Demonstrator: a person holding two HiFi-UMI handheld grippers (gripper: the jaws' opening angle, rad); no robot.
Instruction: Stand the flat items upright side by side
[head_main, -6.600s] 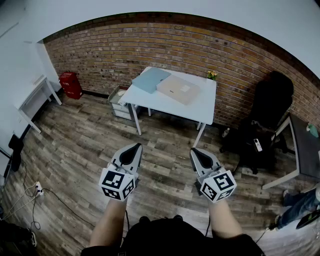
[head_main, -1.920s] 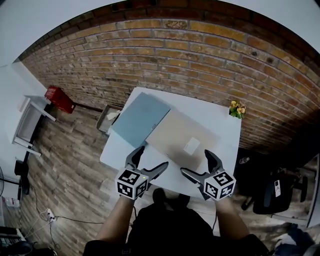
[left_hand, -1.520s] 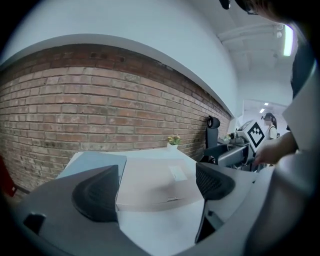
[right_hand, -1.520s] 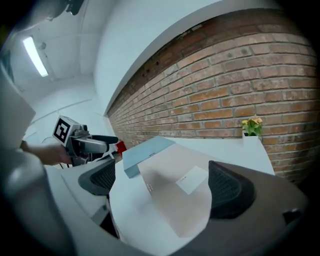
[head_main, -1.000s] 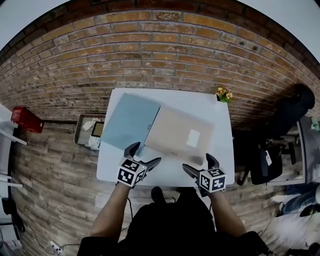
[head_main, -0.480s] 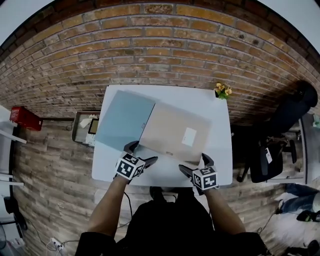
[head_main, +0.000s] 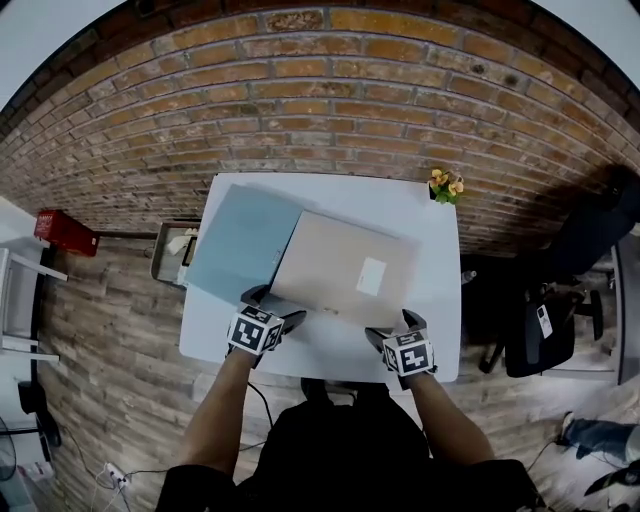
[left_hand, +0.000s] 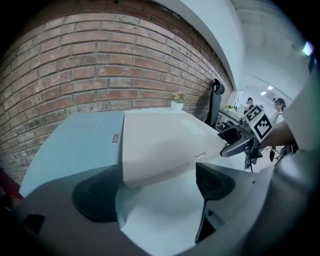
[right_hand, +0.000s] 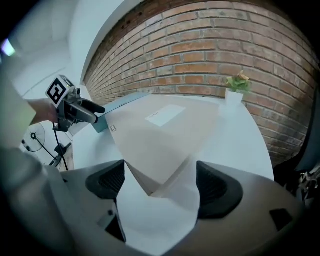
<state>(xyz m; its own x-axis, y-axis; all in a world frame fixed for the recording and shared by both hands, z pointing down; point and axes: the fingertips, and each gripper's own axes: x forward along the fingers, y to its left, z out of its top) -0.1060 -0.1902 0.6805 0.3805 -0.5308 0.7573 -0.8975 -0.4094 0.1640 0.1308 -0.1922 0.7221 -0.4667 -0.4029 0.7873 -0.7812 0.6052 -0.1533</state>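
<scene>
Both my jaw pairs stand apart, nothing clamped. L gripper (head_main: 274, 306) is at the near-left corner of the beige flat case (head_main: 345, 268). In the left gripper view that corner sits btwn my pads, closer to the left-hand one, w/ no squeeze on it. R gripper (head_main: 394, 326) is at the near-right corner of the same case. In the right gripper view the corner pokes in btwn the pads w/ a gap on each side. R jaws have just been closing a bit, but they're wide and not pressing the case.

Beige case lies flat on the white table (head_main: 330, 346), white label (head_main: 371, 276) facing up. Blue flat case (head_main: 240, 243) lies flat just left of it. Beige's left edge seems to lap over blue's right edge, can't be sure. Neither is stood up yet.

Small pot plant w/ yellow flowers (head_main: 446, 185) sits at the table's far-right corner by the brick wall (head_main: 320, 110), apart from both cases. Red box (head_main: 66, 232) is on the wood floor far off to the left.
</scene>
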